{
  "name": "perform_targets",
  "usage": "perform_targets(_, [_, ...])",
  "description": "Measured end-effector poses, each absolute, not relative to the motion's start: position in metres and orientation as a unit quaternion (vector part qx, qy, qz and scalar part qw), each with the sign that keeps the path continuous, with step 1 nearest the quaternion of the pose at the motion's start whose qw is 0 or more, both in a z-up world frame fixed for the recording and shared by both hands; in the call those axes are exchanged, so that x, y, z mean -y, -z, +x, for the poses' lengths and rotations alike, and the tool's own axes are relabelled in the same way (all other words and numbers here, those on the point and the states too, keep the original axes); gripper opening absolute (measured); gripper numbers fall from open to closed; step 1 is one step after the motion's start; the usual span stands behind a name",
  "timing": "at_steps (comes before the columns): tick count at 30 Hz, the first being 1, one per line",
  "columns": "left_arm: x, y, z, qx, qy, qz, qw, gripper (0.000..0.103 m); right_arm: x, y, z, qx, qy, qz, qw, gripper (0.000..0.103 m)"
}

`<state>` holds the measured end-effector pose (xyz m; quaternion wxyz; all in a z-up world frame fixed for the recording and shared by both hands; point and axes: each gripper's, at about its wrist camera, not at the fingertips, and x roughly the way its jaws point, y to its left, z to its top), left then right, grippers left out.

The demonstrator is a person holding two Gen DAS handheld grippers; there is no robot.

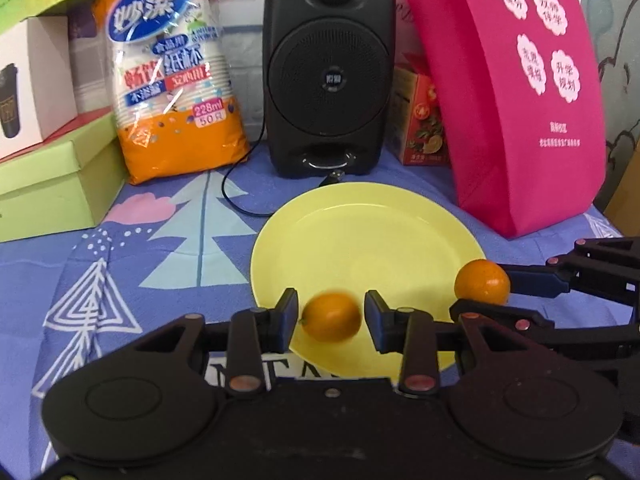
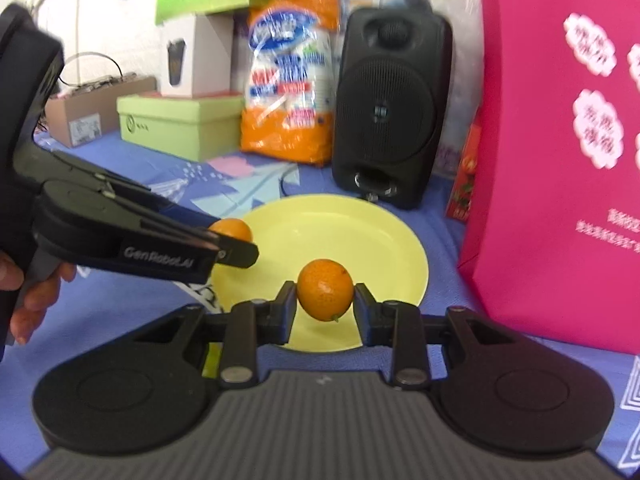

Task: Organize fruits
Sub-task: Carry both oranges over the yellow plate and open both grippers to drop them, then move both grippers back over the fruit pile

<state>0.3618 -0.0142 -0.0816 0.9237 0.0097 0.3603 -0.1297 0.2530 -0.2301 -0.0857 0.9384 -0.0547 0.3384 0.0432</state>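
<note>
A yellow plate [image 1: 360, 232] [image 2: 344, 232] lies on the blue patterned cloth. My left gripper [image 1: 331, 308] is shut on a small orange [image 1: 331, 317], which looks blurred, above the plate's near rim. In the right wrist view the left gripper [image 2: 236, 242] reaches in from the left with that orange [image 2: 232, 229] at its tip. My right gripper [image 2: 325, 300] is shut on a second small orange [image 2: 325, 295] over the plate's near part. From the left wrist view the right gripper [image 1: 486, 293] comes in from the right, its orange [image 1: 482, 282] at the plate's right rim.
Behind the plate stand a black speaker [image 1: 330, 68] with its cable [image 1: 236, 196], an orange bag of paper cups [image 1: 176, 76], a red carton [image 1: 420, 116] and a tall pink bag [image 1: 516, 92]. Green and white boxes [image 1: 52, 184] are stacked at the left. A person's hand [image 2: 24, 300] holds the left gripper.
</note>
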Motion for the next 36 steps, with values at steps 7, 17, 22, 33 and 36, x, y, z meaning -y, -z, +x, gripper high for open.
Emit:
perform_targets(7, [0.017,0.086,0.37,-0.358,0.124,0.01,0.925,0.044,0.233,0.093,0.261,-0.344,-0.035,-0.052,0.937,0.039])
perform_targets(17, [-0.013,0.063,0.295,-0.322,0.127,0.008,0.938,0.061,0.249,0.061,0.205,-0.29,-0.018,-0.027,0.957,0.042])
perform_targets(22, [-0.027,0.059,0.241,-0.303,0.125,-0.015,0.945,0.061,0.255,0.05,0.16,-0.262,-0.001,0.0,0.965,0.043])
perform_targets(33, [-0.014,0.074,0.145,-0.299,0.128,0.004,0.946,0.061,0.231,0.055,0.071,-0.261,-0.031,0.013,0.965,0.049])
perform_targets(36, [-0.006,0.083,0.138,-0.306,0.129,0.011,0.943,0.061,0.22,0.062,0.057,-0.27,-0.043,-0.001,0.962,0.049])
